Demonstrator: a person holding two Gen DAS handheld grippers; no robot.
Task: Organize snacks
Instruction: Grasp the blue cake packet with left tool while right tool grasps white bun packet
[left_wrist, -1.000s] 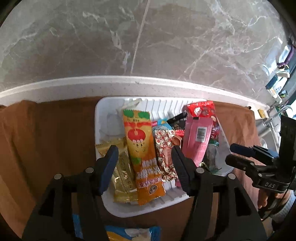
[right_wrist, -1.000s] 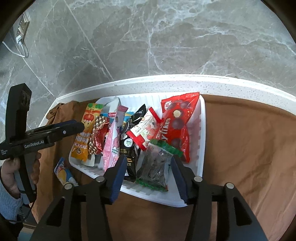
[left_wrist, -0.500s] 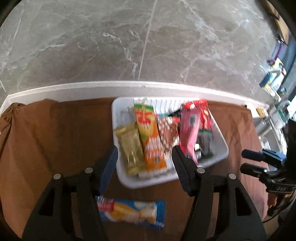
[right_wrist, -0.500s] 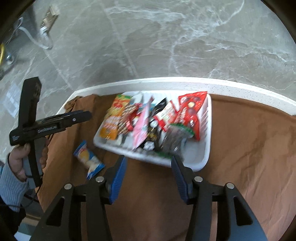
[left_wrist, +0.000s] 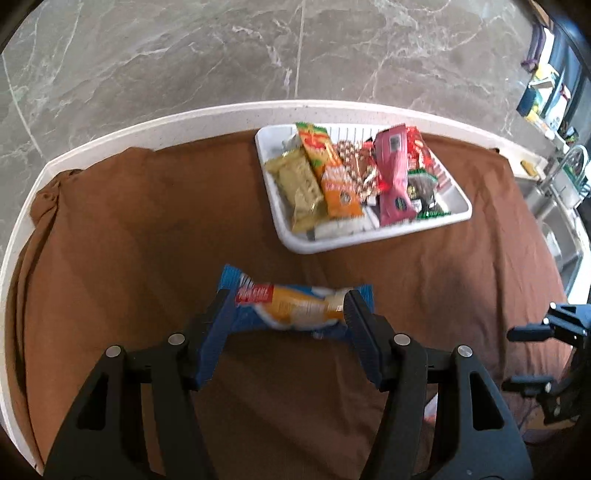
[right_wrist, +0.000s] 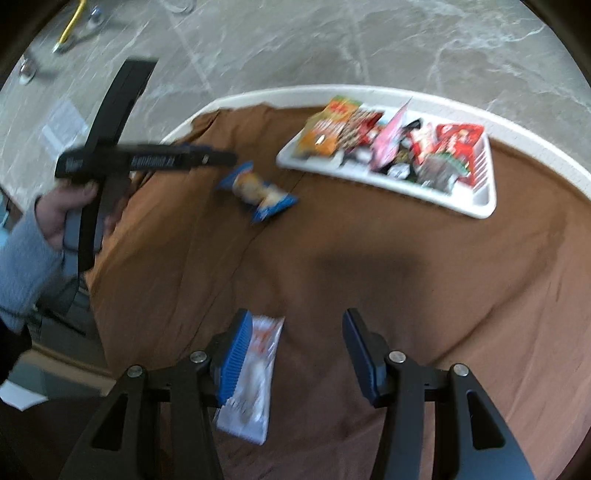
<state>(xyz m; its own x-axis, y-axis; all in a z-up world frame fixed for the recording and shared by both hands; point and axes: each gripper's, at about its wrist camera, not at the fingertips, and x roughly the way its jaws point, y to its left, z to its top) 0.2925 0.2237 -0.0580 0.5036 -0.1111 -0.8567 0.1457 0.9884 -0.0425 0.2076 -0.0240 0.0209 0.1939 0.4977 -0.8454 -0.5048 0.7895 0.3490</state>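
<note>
Both tongs are gaping wide and gripping nothing, the left tongs (left_wrist: 284, 310) hovering over a blue snack packet (left_wrist: 295, 306) lying on the brown-clothed bench (left_wrist: 147, 229), seemingly needing to descend and close before carrying it to the white tray (left_wrist: 369, 236).

Black gripper frames, ribbed blue fingers (left_wrist: 354, 314), silver screws, grey-blue sleeve (right_wrist: 26, 254).

Both wrist cameras look steeply down and forward along their fingers toward the white tray (left_wrist: 373, 242) (right_wrist: 476, 205). The left view sits nearer it; the right looks from farther back. Both share the tray, brown cloth (left_wrist: 129, 240) (right_wrist: 406, 266) and blue snack packet (left_wrist: 295, 306) (right_wrist: 258, 192).
</note>
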